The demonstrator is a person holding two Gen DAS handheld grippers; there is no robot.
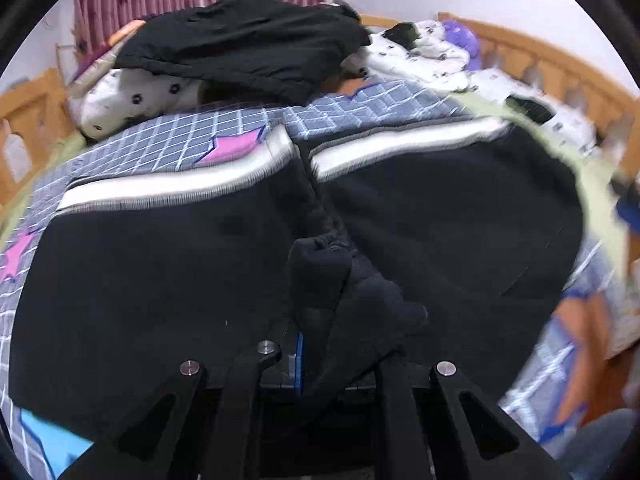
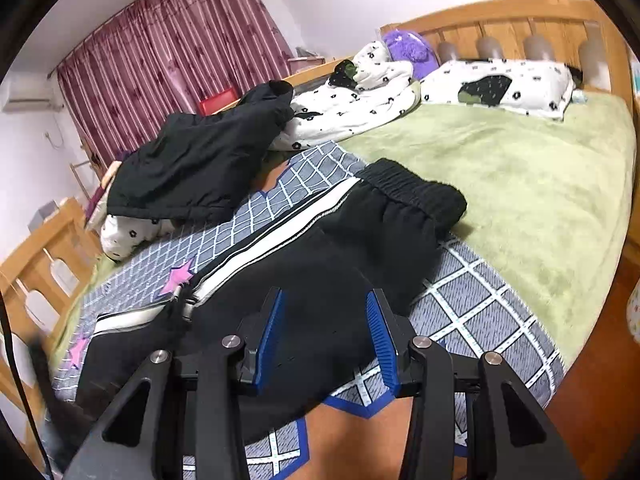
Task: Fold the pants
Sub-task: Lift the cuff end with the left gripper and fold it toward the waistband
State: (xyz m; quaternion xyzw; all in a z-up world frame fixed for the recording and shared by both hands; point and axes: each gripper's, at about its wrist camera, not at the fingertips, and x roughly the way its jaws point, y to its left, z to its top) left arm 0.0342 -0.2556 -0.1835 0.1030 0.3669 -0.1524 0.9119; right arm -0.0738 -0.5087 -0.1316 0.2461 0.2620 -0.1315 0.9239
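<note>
Black pants [image 1: 460,232] with a white side stripe [image 1: 168,186] lie folded across a grey checked blanket [image 1: 168,140] on the bed. My left gripper [image 1: 320,352] is shut on a bunched fold of the pants' black cloth [image 1: 344,292], which rises between its fingers. In the right wrist view the same pants [image 2: 360,248] stretch from the elastic waistband [image 2: 412,192] toward the lower left. My right gripper [image 2: 326,340] hovers over the pants' near edge. Its blue pads [image 2: 272,336] stand apart and press on nothing.
A black jacket [image 2: 200,164] lies on a white flowered quilt [image 2: 352,108] at the back. Farther right are a flowered pillow [image 2: 500,84], a purple plush [image 2: 408,52] and the green sheet [image 2: 520,168]. A wooden bed frame [image 2: 500,16] and red curtains [image 2: 168,68] border the bed.
</note>
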